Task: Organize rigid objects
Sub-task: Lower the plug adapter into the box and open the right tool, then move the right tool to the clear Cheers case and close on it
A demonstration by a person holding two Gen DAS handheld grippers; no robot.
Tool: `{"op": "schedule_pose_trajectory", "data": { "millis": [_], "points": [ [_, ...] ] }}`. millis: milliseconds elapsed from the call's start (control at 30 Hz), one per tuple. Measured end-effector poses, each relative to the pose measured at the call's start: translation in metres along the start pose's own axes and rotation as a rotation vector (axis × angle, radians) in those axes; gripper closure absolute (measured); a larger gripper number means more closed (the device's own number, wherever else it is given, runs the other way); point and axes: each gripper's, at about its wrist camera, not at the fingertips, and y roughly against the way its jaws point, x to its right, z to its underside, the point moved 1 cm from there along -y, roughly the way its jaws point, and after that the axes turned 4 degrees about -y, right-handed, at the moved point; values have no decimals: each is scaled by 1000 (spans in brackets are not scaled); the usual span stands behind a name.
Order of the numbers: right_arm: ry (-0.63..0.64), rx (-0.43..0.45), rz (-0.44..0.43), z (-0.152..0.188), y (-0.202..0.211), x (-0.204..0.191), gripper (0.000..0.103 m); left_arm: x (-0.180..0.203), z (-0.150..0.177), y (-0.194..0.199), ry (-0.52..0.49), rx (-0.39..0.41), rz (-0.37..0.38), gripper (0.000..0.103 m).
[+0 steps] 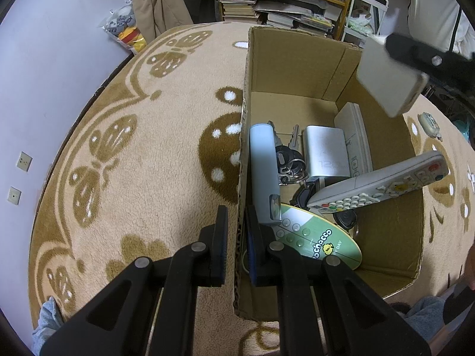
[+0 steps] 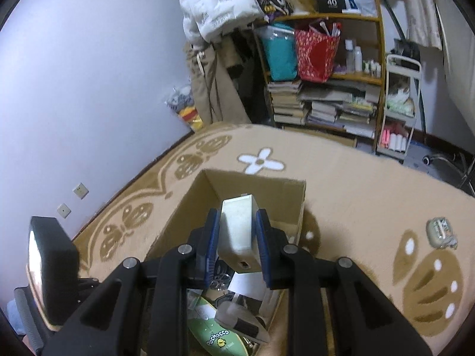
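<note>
Cardboard box [image 1: 297, 68] open-topped on beige patterned rug [image 1: 148, 148]; all positions referenced to box.
Left gripper [image 1: 236, 228] straddling box's left wall near front corner, one finger outside, one inside, clamped on the wall.
Right gripper [image 2: 237, 237] above box interior, fingers pinched on silver power bank [image 2: 237, 231], held in air, clear of contents.
Inside box: white TV remote [image 1: 383, 181] tilted across right side; grey-blue slim remote [image 1: 264, 172] along left wall; second silver power bank [image 1: 325, 154] at centre; green Pochacco oval [image 1: 320, 243] at front; keys [image 1: 289, 160] between slim remote and power bank.
Outside, right of box on rug: small white device [image 1: 429, 123].
</note>
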Motion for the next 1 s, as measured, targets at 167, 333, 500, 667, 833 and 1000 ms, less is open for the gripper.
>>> {"op": "schedule_pose_trajectory", "data": {
  "millis": [167,333,500,667,833,1000],
  "points": [
    [-37,-41,-3,1,-11,8,77,-2,0,0,5,-3,10,92],
    [-57,-76,8,2,-19,12,76,-5,-1,-2,16,-6,25,92],
    [-81,-62,-5,2,-21,15,76,-6,-1,-2,18,-4,32,91],
    [-91,-47,-10,-1,-18,19,76,-6,-1,-3,16,-3,31,91],
    [-162,9,-68,-6,-2,33,54,-5,-1,-3,15,-5,25,91],
    [-193,59,-13,-16,10,58,32,-5,-2,-3,15,-6,26,91]
  ]
}}
